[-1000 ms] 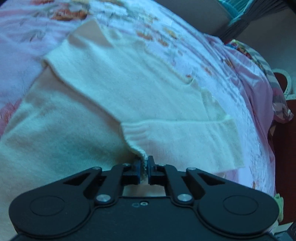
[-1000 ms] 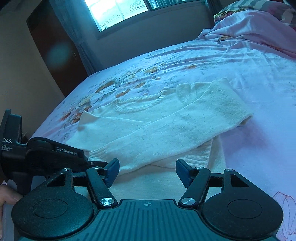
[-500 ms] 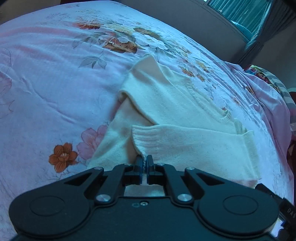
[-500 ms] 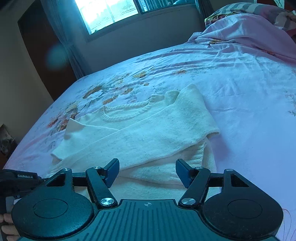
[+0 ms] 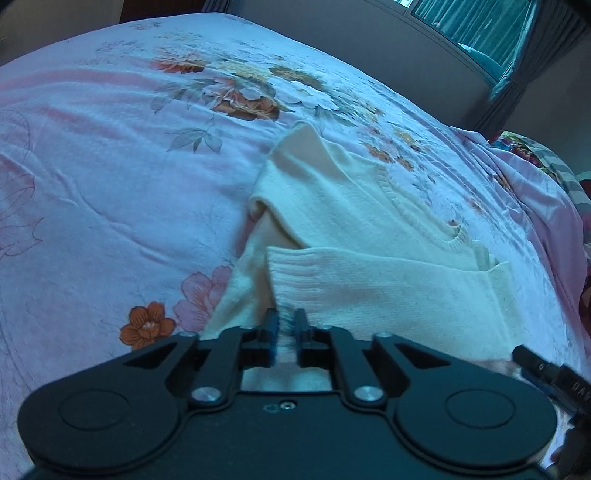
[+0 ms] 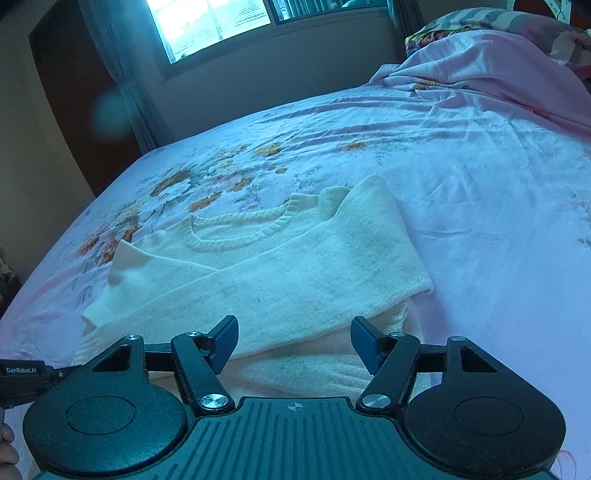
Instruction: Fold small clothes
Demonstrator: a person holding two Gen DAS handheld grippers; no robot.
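Left gripper (image 5: 286, 326), pinched tight on the sleeve cuff (image 5: 291, 275) until now, parts slightly; sleeve laid across cream sweater (image 6: 280, 280) mid-bed (image 6: 498, 206). Right gripper (image 6: 293, 343) released, hovering. Sleeves look folded in.

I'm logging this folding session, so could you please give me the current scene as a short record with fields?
garment: cream sweater, both sleeves folded across the body
surface: floral bedsheet
left gripper: jaws slightly apart around the ribbed cuff; whether they grip it is unclear
right gripper: jaws wide open over the sweater's lower part, holding nothing
background: window
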